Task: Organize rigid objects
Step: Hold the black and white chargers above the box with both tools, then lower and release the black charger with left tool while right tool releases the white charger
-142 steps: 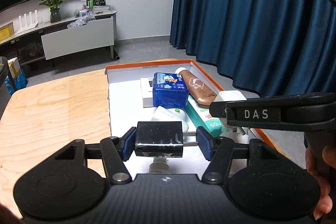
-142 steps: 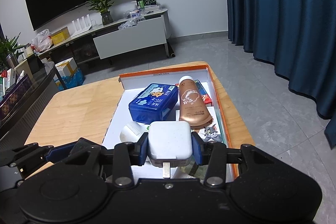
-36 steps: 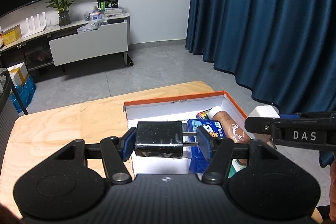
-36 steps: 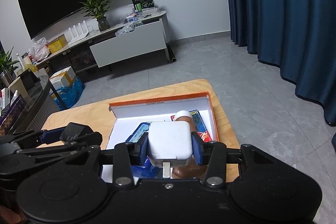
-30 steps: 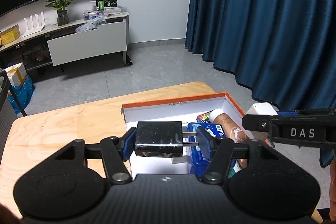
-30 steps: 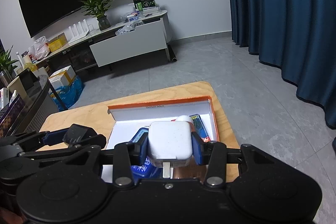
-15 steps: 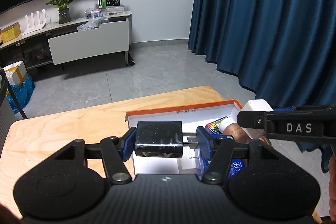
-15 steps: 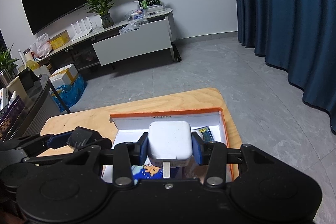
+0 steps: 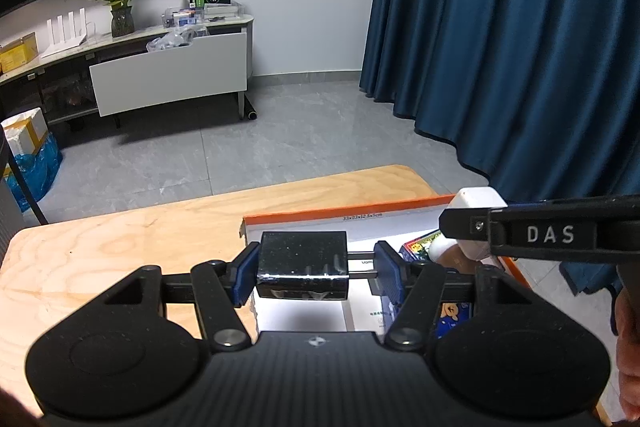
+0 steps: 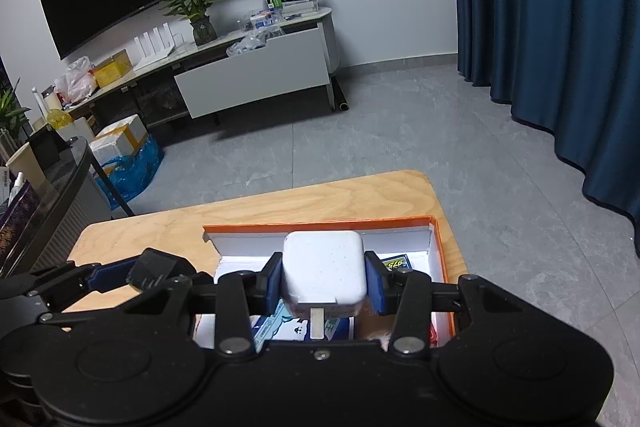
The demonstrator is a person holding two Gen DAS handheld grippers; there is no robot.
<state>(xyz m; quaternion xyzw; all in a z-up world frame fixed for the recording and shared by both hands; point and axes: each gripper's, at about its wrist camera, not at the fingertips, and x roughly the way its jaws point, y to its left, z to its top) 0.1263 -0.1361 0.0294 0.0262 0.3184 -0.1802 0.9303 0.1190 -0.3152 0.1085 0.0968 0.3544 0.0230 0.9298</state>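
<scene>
Here each gripper carries one charger above the orange-rimmed cardboard box (image 10: pixel 436 227) on the wooden table (image 9: pixel 120 227). The left gripper (image 9: pixel 316 269) has a black charger block (image 9: pixel 302 263) between its blue pads; the block sits against the left pad, with its prongs bridging to the right pad, so the jaws stand partly apart and the grip looks lengthwise. The right gripper (image 10: pixel 324 277) is closed snugly on a white plug adapter (image 10: pixel 324 269), a metal prong pointing back toward the camera. Both tilt downward over the box, low in each frame, probably so the chargers can be set into its white floor. Already in the box, partly hidden, lie a blue tin (image 10: pixel 280 327), a card pack (image 10: pixel 396 263) and a brown bottle (image 9: pixel 450 255).
</scene>
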